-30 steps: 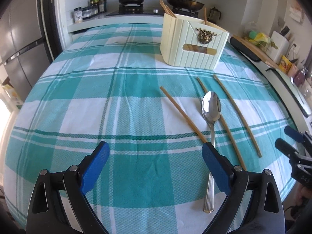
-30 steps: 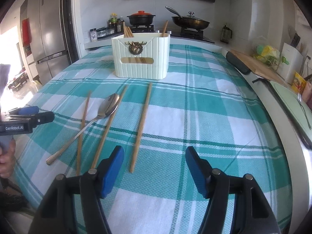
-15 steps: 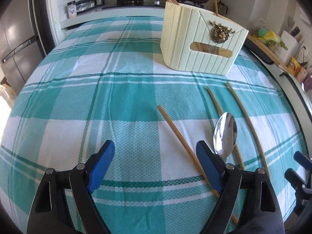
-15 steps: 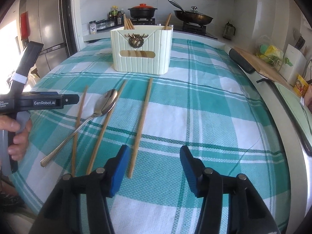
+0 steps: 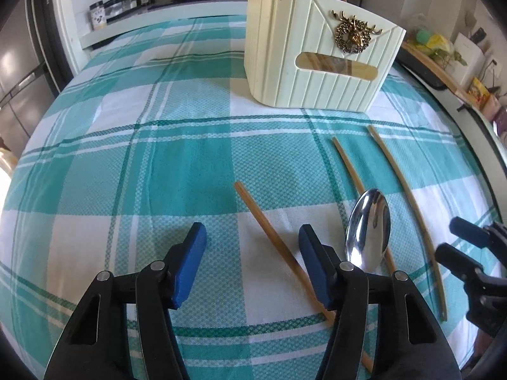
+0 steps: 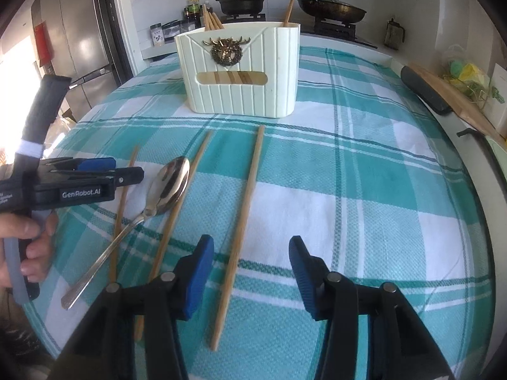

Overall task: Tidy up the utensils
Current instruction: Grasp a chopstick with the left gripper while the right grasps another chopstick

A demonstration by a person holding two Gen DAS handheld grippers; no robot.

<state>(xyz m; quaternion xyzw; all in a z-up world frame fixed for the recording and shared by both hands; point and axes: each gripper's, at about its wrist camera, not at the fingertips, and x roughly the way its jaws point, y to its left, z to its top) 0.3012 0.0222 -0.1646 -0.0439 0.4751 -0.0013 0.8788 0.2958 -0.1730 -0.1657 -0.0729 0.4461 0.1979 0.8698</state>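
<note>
Three bamboo chopsticks and one steel spoon [image 6: 169, 186] lay loose on the checked cloth [image 6: 364, 190], all short of the cream ribbed holder [image 6: 240, 72], which already held chopsticks. The right gripper [image 6: 252, 270] hung over the rightmost chopstick [image 6: 244, 224], whose long axis ran straight ahead toward the holder and passed between the blue pads nearer the left one; its jaws were closing, not yet pressing the stick. The left gripper [image 5: 253, 262] had the leftmost chopstick [image 5: 269, 234] slanting between its closing jaws, close to the right pad and untouched. Each hand looked nearest its own stick. The sticks were thin, smooth and pale; the spoon [image 5: 369, 231] was polished, its bowl just right of the left gripper and resting over the middle chopstick [image 5: 348, 164].
</note>
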